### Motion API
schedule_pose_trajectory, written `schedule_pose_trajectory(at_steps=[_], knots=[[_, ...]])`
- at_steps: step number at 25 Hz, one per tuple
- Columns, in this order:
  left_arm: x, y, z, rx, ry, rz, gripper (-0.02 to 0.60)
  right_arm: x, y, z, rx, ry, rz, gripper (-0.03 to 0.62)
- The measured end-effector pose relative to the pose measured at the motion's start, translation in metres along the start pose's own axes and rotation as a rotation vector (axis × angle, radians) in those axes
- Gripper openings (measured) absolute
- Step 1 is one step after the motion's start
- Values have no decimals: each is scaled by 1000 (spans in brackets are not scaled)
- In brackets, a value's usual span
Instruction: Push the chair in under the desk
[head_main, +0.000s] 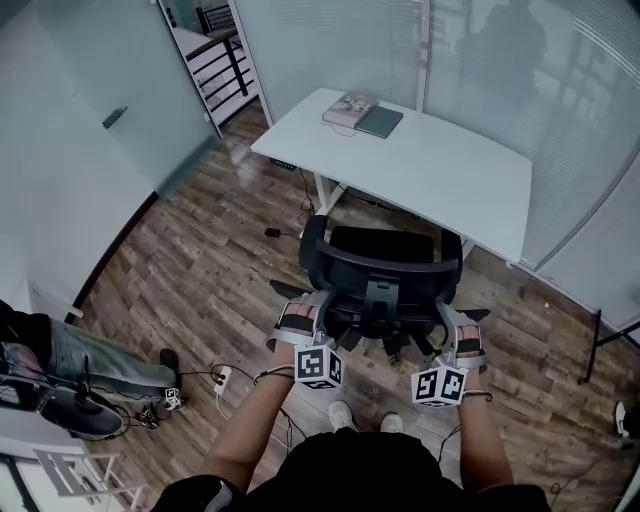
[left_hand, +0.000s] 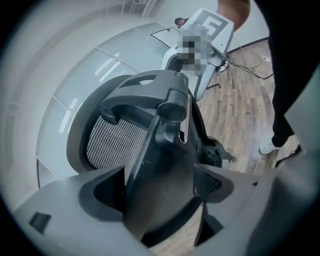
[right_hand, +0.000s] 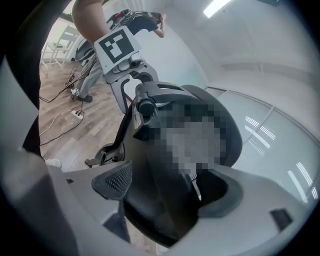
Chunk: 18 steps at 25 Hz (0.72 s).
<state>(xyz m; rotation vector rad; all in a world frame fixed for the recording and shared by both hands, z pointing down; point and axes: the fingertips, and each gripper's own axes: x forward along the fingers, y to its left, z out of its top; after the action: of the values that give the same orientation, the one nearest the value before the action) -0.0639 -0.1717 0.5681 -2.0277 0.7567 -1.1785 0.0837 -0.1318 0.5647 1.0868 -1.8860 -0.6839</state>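
A black mesh office chair (head_main: 380, 265) stands on the wood floor just in front of the white desk (head_main: 430, 175), its seat facing the desk and its back towards me. My left gripper (head_main: 300, 322) grips the left edge of the backrest and my right gripper (head_main: 460, 335) the right edge. The left gripper view has the dark backrest frame (left_hand: 150, 165) filling the gap of the left gripper (left_hand: 160, 192), both pads against it. In the right gripper view the frame (right_hand: 150, 200) fills the right gripper (right_hand: 167, 192) in the same way.
A book and a grey notebook (head_main: 364, 116) lie on the desk's far left corner. Glass walls (head_main: 560, 90) stand behind and right of the desk. Cables and a power strip (head_main: 222, 380) lie on the floor to my left, near a seated person's leg (head_main: 95, 360).
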Motion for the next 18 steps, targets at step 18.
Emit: schedule_pose_trajectory(at_steps=[18], knots=[[47, 38, -39, 88, -15, 3, 482, 49, -14, 15, 23, 63, -69, 347]])
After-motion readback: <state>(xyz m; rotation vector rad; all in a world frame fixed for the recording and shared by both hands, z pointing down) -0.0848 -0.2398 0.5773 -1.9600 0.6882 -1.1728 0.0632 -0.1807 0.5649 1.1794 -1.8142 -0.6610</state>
